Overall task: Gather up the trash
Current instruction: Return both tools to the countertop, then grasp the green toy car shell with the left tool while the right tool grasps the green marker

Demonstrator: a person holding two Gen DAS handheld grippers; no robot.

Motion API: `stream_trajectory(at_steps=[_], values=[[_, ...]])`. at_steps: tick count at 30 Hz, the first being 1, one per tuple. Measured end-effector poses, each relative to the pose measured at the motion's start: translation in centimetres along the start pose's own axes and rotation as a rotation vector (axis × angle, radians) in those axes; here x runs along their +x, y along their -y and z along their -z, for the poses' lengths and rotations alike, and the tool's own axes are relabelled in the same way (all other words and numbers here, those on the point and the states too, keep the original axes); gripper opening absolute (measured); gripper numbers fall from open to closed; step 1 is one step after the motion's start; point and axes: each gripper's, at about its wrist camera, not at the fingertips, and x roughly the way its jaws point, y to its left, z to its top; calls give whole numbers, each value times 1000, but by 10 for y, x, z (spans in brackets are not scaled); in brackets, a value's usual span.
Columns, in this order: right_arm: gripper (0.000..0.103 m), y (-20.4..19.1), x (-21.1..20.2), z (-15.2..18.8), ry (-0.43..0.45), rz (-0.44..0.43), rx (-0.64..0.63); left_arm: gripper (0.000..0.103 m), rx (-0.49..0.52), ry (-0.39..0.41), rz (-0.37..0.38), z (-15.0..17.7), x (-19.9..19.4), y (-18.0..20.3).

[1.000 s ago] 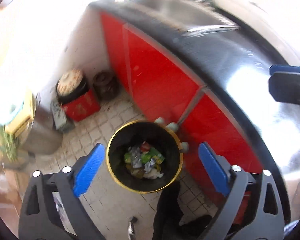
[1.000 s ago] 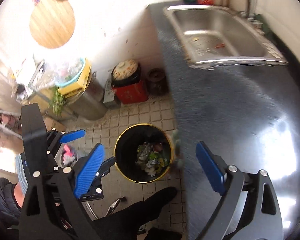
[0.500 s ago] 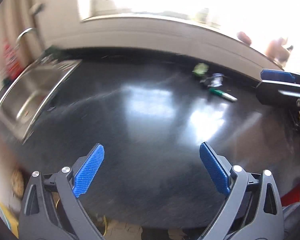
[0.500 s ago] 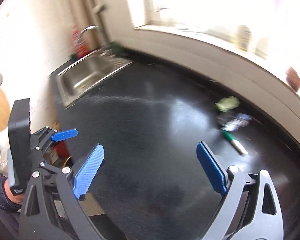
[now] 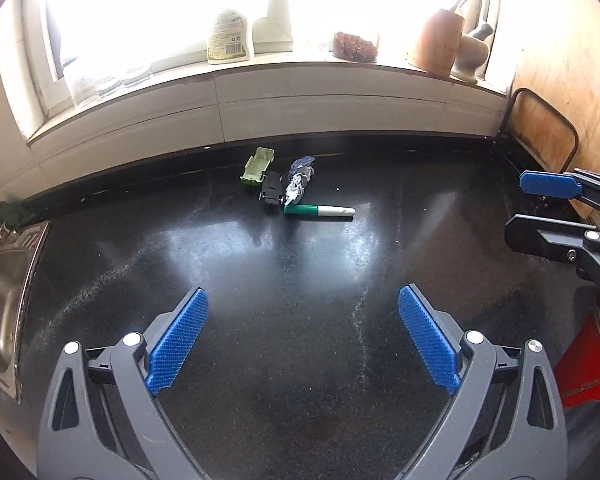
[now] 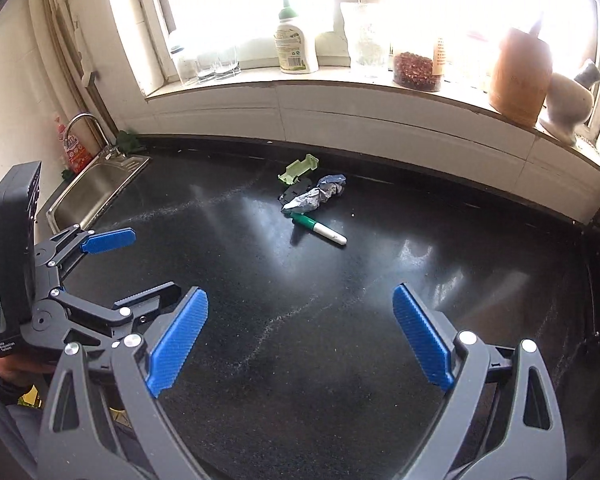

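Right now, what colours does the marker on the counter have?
The marker has a green cap end and a white body; the right wrist view shows it best.

Glossy black speckled stone-look bench (image 5: 300, 272), brushed metal sink (image 6: 96, 188) at 9 o'clock, crinkled shiny foil wrapper (image 5: 296, 190), smooth plastic green-white marker (image 5: 320, 211), matt pale-green plastic tray (image 5: 258, 165), matt grey plastic tongs with textured blue pads (image 5: 178, 346), worn wood board (image 5: 556, 80) at 2 o'clock.

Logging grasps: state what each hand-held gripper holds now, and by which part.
Nothing. The left hand-held gripper and right hand-held gripper are both open and empty above the counter.
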Motion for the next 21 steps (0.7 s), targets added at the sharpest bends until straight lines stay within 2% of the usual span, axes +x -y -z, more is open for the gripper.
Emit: stream_trajectory(at_steps=[5, 12, 17, 21], values=[[91, 2, 8, -3, -16, -10, -11, 93, -9, -14, -3, -6, 9, -4], [90, 14, 44, -19, -55, -30, -35, 93, -24, -41, -15, -28, 43, -24], [88, 23, 81, -31, -96, -32, -58, 93, -50, -74, -13, -61, 88, -45], [85, 28, 120, -41, -142, -35, -84, 93, -36, -97, -14, -94, 139, -59]])
